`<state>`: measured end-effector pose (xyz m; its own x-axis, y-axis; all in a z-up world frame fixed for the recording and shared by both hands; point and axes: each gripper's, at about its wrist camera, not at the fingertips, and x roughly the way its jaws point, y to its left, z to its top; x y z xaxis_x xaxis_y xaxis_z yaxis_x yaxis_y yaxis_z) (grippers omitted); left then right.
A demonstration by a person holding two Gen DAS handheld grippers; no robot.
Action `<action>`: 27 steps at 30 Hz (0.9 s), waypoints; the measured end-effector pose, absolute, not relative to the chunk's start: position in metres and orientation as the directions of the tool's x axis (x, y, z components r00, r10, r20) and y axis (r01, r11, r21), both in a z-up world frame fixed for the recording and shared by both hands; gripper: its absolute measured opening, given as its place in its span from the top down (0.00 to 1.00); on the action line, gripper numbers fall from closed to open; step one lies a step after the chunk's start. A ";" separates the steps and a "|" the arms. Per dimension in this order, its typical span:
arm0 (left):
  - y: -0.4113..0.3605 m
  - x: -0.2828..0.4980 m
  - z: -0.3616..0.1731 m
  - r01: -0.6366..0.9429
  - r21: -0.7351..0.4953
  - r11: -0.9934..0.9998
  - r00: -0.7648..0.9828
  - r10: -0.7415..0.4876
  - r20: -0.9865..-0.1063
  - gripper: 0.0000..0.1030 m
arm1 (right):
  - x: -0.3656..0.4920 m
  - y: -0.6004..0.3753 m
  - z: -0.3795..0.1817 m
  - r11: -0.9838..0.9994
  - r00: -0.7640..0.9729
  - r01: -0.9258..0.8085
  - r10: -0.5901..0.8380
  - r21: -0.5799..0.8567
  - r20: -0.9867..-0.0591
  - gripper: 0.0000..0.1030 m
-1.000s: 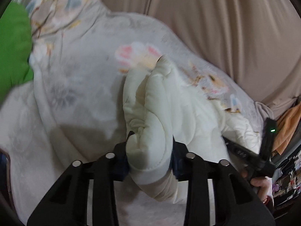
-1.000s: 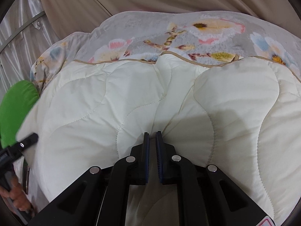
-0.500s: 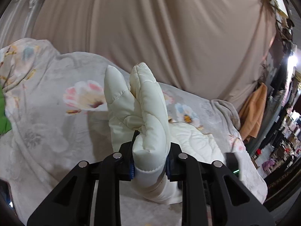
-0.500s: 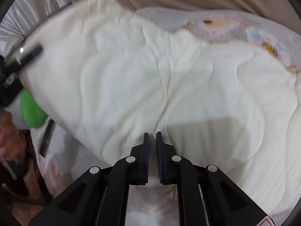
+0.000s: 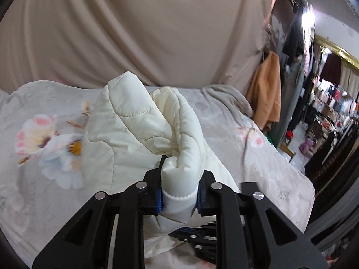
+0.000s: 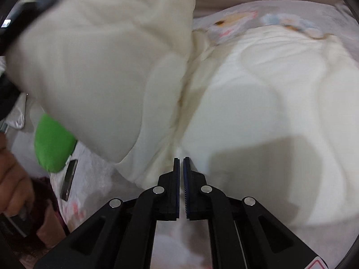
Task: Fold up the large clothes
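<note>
A cream quilted jacket point(image 5: 134, 123) lies on a bed under a grey floral sheet point(image 5: 33, 179). My left gripper point(image 5: 179, 179) is shut on its bunched sleeve, with the ribbed cuff point(image 5: 177, 204) squeezed between the pads and the sleeve held up off the bed. In the right wrist view that raised part point(image 6: 101, 67) hangs at the upper left, while the jacket's body point(image 6: 258, 100) stays flat. My right gripper point(image 6: 181, 160) is at the jacket's near edge, its jaws closed to a thin slit with nothing visible between them.
A beige curtain point(image 5: 134, 33) hangs behind the bed. To the right are an orange garment point(image 5: 267, 89) and cluttered shelves point(image 5: 332, 112). A green cushion point(image 6: 53, 143), a dark flat device point(image 6: 69, 179) and a person's hand point(image 6: 11, 179) are at the bed's left.
My left gripper has risen and swung across with the sleeve, lifting the jacket's left side off the bed. My right gripper has slid along the jacket toward its near edge.
</note>
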<state>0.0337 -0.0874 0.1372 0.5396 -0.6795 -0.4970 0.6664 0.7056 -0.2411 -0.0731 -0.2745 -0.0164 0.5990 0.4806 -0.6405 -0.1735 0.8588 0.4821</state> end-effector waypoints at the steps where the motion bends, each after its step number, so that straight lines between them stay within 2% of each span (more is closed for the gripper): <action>1: -0.101 0.035 0.132 0.680 -0.230 0.696 0.523 -0.681 -0.512 0.81 | -0.083 -0.289 -0.015 0.862 0.622 -0.142 0.460 0.487 -0.633 0.93; 5: -0.140 0.038 0.110 0.711 -0.223 0.667 0.459 -0.681 -0.571 0.81 | -0.119 -0.338 -0.014 0.881 0.690 -0.007 0.346 0.472 -0.636 0.91; 10: -0.183 0.038 0.073 0.730 -0.189 0.657 0.406 -0.639 -0.654 0.82 | -0.152 -0.382 -0.018 0.864 0.726 0.097 0.278 0.494 -0.628 0.91; 16: -0.202 0.034 0.047 0.727 -0.156 0.669 0.396 -0.594 -0.701 0.81 | -0.162 -0.400 -0.012 0.847 0.759 0.121 0.257 0.518 -0.598 0.91; 18: -0.201 0.030 0.047 0.726 -0.146 0.672 0.402 -0.587 -0.703 0.76 | -0.161 -0.403 -0.006 0.843 0.771 0.116 0.256 0.525 -0.582 0.89; 20: -0.199 0.025 0.056 0.727 -0.138 0.672 0.420 -0.595 -0.685 0.66 | -0.162 -0.408 0.003 0.840 0.789 0.109 0.252 0.531 -0.560 0.86; 22: -0.199 0.019 0.065 0.731 -0.125 0.671 0.435 -0.599 -0.672 0.58 | -0.161 -0.409 0.017 0.844 0.810 0.089 0.247 0.528 -0.532 0.75; 24: -0.195 0.012 0.073 0.729 -0.112 0.675 0.451 -0.598 -0.663 0.52 | -0.160 -0.409 0.031 0.854 0.833 0.072 0.232 0.515 -0.502 0.58; 27: -0.191 0.006 0.082 0.724 -0.103 0.682 0.467 -0.594 -0.655 0.47 | -0.158 -0.410 0.052 0.874 0.861 0.030 0.225 0.485 -0.457 0.53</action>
<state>0.0059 -0.1910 0.0816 0.4669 -0.5943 -0.6549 0.7237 0.6823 -0.1032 -0.1579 -0.4097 0.0523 0.8605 0.2245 -0.4573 0.0296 0.8741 0.4849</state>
